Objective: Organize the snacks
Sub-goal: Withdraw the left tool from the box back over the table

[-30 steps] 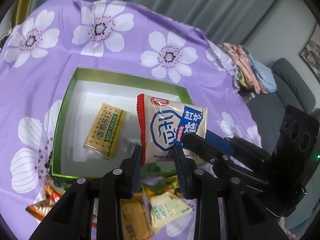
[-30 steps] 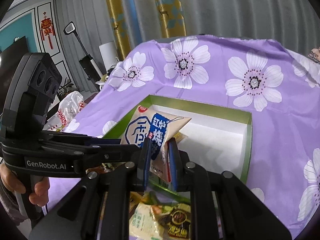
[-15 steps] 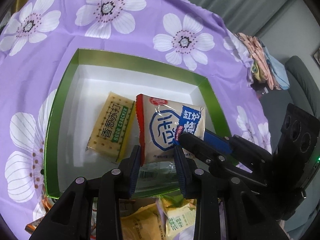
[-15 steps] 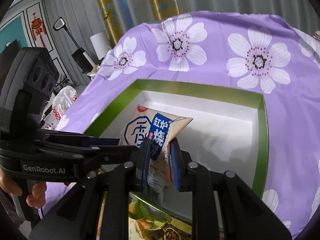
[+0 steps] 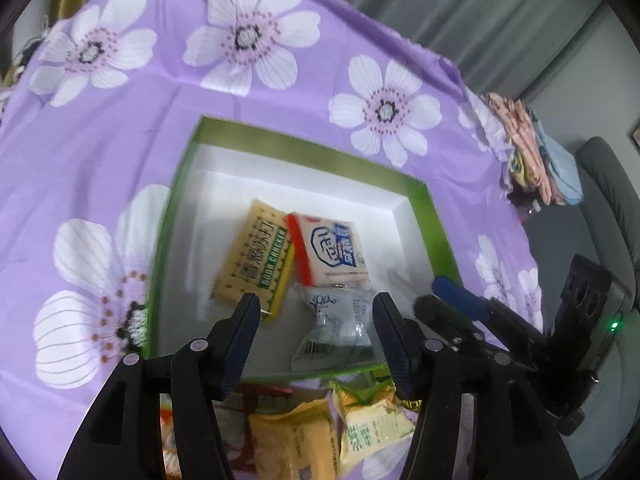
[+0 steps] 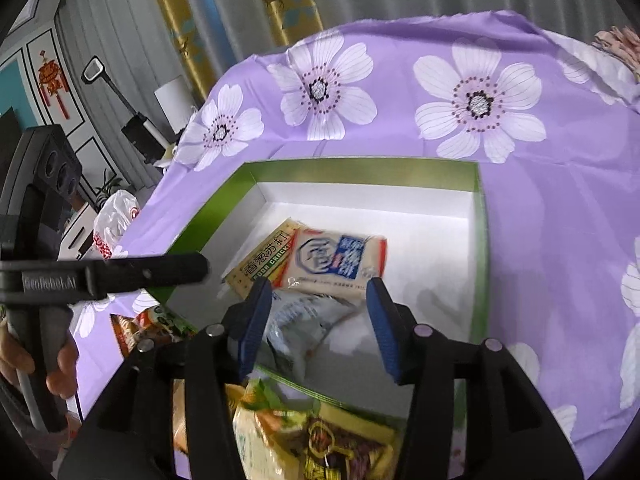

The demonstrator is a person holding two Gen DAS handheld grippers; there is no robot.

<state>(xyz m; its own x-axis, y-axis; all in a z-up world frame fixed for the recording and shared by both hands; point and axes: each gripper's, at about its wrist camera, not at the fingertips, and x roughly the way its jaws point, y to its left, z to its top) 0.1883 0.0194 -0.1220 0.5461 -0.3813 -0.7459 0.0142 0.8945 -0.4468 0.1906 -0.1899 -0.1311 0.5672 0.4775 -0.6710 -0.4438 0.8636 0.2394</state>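
Both grippers, left (image 5: 316,332) and right (image 6: 318,322), have just opened and hold nothing. The cream snack packet (image 5: 334,250) lies inside the green box (image 5: 424,208), overlapping the soda cracker pack (image 5: 256,258).

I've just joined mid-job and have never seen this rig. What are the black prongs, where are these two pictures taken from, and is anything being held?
Each picture comes from a camera on a hand-held two-finger tool, looking along its fingers. The black prongs are the left gripper and right gripper; each also shows in the other's view. Both have just been opening their jaws and hold nothing now. On the purple flowered cloth sits a green-rimmed white box holding a yellow cracker packet, a cream-and-blue snack packet and a clear wrapped snack. More loose snack packets lie outside the box's near edge.
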